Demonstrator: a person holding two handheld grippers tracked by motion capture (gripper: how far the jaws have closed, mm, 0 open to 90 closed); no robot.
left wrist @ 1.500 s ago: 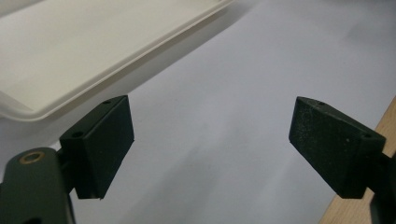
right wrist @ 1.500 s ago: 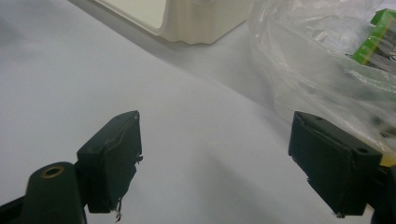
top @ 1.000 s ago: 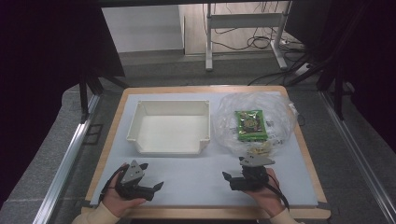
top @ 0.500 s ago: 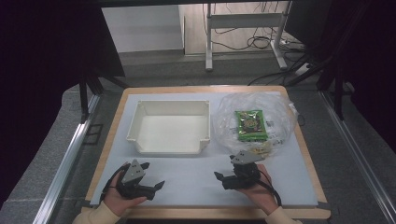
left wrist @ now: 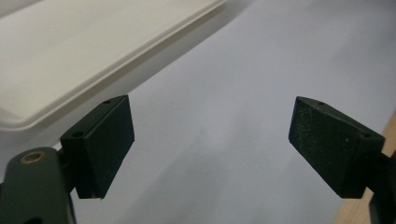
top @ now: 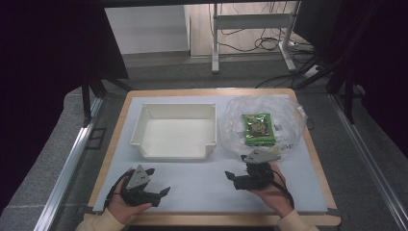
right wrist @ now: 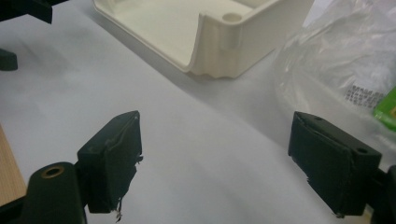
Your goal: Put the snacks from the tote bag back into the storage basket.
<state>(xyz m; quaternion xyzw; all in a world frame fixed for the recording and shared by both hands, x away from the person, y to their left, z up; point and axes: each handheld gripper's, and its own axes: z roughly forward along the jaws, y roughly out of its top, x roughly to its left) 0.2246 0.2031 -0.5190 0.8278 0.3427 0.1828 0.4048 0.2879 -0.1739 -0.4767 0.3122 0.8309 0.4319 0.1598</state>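
My left gripper point(top: 159, 182) lies on the white mat near the front left, held in a hand, its jaws wide open and pointing right. In the left gripper view the left gripper point(left wrist: 210, 140) has only bare mat between its pads. My right gripper point(top: 232, 179) rests front right, jaws open and aimed left, just in front of the clear plastic bag point(top: 284, 115). The right gripper point(right wrist: 215, 163) is open over the mat with nothing in it. A green snack packet point(top: 258, 129) lies inside the bag. A white empty tray point(top: 173, 107) stands at the middle.
The tray's corner point(right wrist: 224, 42) and the crinkled bag point(right wrist: 336, 51) lie ahead of the right jaws, the green packet point(right wrist: 387, 109) at the edge. The tray's rim point(left wrist: 70, 56) lies ahead of the left jaws. The wooden table edge point(top: 216, 220) borders the mat.
The right gripper has shifted slightly left and swung its jaws leftward, away from the bag. The left gripper has stayed put.
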